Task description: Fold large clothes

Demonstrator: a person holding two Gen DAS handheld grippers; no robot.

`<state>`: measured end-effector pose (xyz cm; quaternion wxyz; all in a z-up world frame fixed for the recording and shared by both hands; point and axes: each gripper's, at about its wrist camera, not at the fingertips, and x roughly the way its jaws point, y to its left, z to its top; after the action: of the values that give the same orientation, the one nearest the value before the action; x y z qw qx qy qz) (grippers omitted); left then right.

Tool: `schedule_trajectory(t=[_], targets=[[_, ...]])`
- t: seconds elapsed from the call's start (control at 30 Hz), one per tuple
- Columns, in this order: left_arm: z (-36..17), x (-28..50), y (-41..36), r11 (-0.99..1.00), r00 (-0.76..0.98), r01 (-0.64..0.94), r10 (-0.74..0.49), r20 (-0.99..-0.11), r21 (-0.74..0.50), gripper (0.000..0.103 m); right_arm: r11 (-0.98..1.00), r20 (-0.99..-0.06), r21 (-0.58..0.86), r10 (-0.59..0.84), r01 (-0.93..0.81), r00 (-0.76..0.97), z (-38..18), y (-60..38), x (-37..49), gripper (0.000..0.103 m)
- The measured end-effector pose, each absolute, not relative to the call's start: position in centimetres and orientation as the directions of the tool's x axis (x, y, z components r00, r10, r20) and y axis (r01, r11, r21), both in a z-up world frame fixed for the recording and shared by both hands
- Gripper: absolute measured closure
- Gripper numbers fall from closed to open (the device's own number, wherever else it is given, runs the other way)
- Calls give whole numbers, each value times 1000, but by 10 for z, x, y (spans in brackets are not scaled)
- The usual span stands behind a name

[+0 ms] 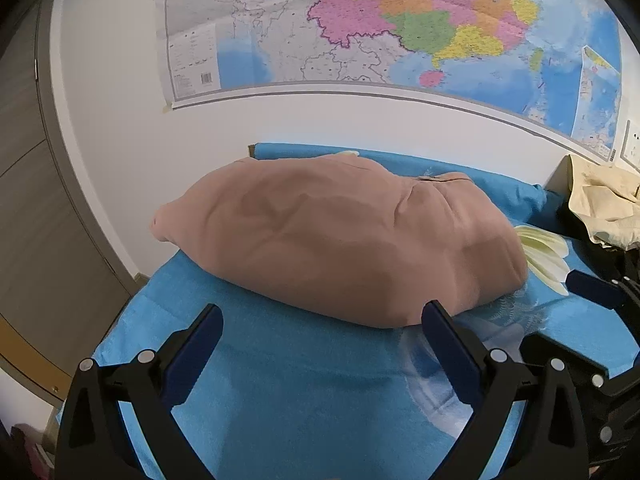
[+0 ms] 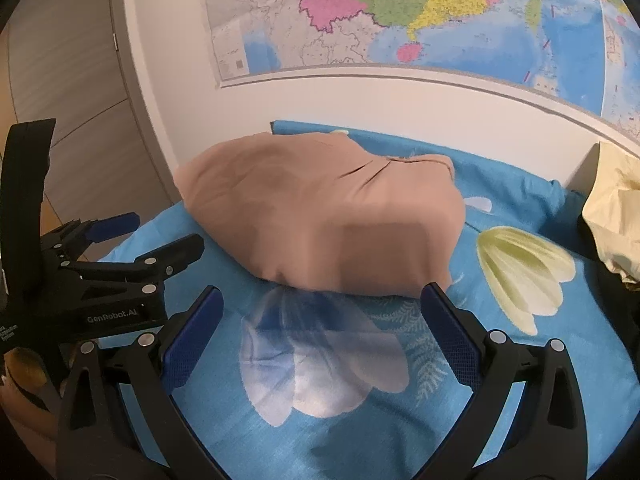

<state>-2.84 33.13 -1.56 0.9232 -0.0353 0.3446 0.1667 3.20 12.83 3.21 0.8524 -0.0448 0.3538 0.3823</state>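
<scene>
A tan-pink garment (image 1: 340,236) lies folded in a thick bundle on a blue flower-printed cloth (image 1: 304,376), toward the back near the wall. It also shows in the right wrist view (image 2: 332,220). My left gripper (image 1: 322,320) is open and empty, just in front of the bundle's near edge. My right gripper (image 2: 322,304) is open and empty, also just in front of the bundle. The left gripper shows at the left of the right wrist view (image 2: 160,236).
A cream cloth heap (image 1: 600,204) lies at the right edge, and it also shows in the right wrist view (image 2: 616,216). A large map (image 1: 400,28) hangs on the white wall behind. A grey cabinet (image 1: 36,200) stands at the left.
</scene>
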Motion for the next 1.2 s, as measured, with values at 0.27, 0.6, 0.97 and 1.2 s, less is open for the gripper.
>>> schedule_trajectory(t=[0.27, 0.6, 0.97, 1.2], targets=[[-14, -32, 327, 944, 710, -326, 276, -647, 45, 7, 701, -629, 200, 627, -685, 459, 35, 125, 27, 6], [-15, -35, 325, 943, 709, -329, 277, -649, 43, 7, 703, -621, 216, 634, -677, 461, 36, 119, 24, 6], [-17, -38, 324, 944, 703, -328, 274, -656, 42, 7, 698, -625, 228, 640, -679, 447, 36, 120, 21, 6], [-17, -40, 324, 943, 702, -330, 275, -657, 43, 7, 698, -627, 235, 641, -677, 443, 35, 119, 20, 6]])
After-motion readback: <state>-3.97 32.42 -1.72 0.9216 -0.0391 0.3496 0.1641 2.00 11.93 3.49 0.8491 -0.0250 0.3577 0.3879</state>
